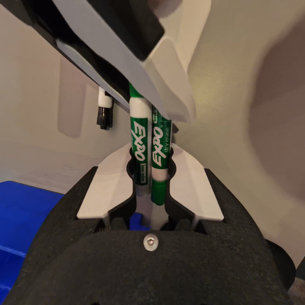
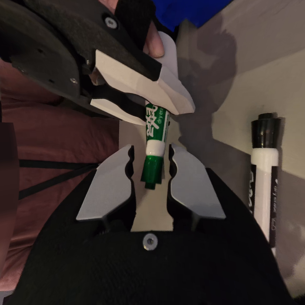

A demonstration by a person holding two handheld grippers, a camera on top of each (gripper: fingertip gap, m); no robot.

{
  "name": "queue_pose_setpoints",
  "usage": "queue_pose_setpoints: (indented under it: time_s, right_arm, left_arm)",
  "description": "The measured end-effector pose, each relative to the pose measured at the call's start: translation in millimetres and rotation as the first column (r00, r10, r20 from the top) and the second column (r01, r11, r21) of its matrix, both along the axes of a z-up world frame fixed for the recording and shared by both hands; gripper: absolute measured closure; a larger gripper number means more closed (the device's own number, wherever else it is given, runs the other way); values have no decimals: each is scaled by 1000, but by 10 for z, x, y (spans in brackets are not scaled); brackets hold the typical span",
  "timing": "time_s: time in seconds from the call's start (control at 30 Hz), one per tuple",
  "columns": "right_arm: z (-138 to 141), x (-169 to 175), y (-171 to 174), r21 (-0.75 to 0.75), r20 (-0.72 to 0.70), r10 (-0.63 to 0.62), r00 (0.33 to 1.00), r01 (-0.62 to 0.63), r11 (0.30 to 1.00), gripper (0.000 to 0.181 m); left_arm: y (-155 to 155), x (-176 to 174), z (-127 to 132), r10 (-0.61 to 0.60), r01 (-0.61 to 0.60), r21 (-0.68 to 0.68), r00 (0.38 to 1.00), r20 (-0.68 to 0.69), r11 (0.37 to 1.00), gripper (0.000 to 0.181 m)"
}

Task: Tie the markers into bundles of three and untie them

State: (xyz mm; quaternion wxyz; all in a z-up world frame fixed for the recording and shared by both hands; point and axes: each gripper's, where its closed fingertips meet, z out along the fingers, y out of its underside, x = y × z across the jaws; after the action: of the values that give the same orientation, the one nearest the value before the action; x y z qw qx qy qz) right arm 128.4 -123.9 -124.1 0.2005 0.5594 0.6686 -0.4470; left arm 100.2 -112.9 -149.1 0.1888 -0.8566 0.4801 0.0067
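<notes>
My left gripper (image 1: 151, 148) is shut on two green markers, one (image 1: 138, 140) beside the other (image 1: 160, 145), held side by side and pointing opposite ways. In the right wrist view the left gripper (image 2: 163, 115) comes in from the upper left, holding a green marker (image 2: 156, 132) by its barrel. My right gripper (image 2: 151, 146) is open, its jaws on either side of that marker's cap end with a gap on both sides. It also shows in the left wrist view (image 1: 153, 110), over the far ends of the markers. A black marker (image 1: 104, 113) lies loose on the table, also seen in the right wrist view (image 2: 264, 165).
A pale table (image 1: 231, 148) lies under everything. A blue bin (image 1: 24, 206) stands at the lower left, also in the right wrist view (image 2: 173, 13). A person's thumb (image 2: 153, 44) rests on the left gripper, and a dark red garment (image 2: 57, 140) fills the left side. My hands' fingertips stand some 4 centimeters from each other. Both grippers' tips are roughly 25 centimeters from the dark red garment (image 2: 57, 140).
</notes>
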Motion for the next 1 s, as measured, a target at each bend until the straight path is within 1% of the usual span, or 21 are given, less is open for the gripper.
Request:
queue_pose_setpoints:
  time_s: [0.17,0.23,0.3,0.4,0.47,0.5,0.53,0.57,0.63,0.7,0.73,0.8,1.0]
  right_arm:
    - [244,-5,178,77,-90,-79,993,86,993,129]
    - [413,-3,279,93,-158,-119,980,135,986,129]
    - [592,-14,433,107,-239,-180,954,210,972,130]
    - [915,-34,680,83,-411,-263,873,324,942,138]
    - [1126,-30,800,44,-529,-292,797,369,928,145]
    - [1190,-25,839,29,-566,-302,767,385,923,145]
    - [1203,-9,842,21,-573,-300,762,380,925,145]
    - [1175,13,814,21,-560,-285,778,357,934,145]
    - [1026,16,783,65,-518,-252,818,331,941,144]
    - [868,-26,800,120,-487,-236,841,332,935,144]
    - [834,-42,790,117,-476,-237,847,328,938,144]
    - [821,-66,794,86,-461,-257,850,331,940,149]
    - [862,-53,873,27,-460,-303,835,354,935,152]
  left_arm:
    - [11,-62,99,28,-28,25,1000,-3,999,144]
    - [30,-83,153,37,-37,40,999,-6,999,144]
    - [57,-112,211,48,-47,56,999,-15,997,144]
    - [97,-138,301,43,-41,81,999,-29,996,143]
    - [137,-171,352,40,-35,97,998,-52,995,144]
    - [163,-188,376,38,-31,106,997,-65,994,144]
    - [193,-199,400,36,-28,113,997,-75,993,144]
    - [226,-203,429,33,-23,122,996,-79,992,144]
    - [295,-195,484,30,-20,130,997,-75,991,144]
    - [372,-191,537,19,-6,150,997,-81,989,144]
    - [399,-190,557,13,0,151,996,-84,988,144]
    - [454,-183,603,1,13,165,996,-84,986,144]
    - [548,-153,680,-40,49,182,998,-58,982,144]
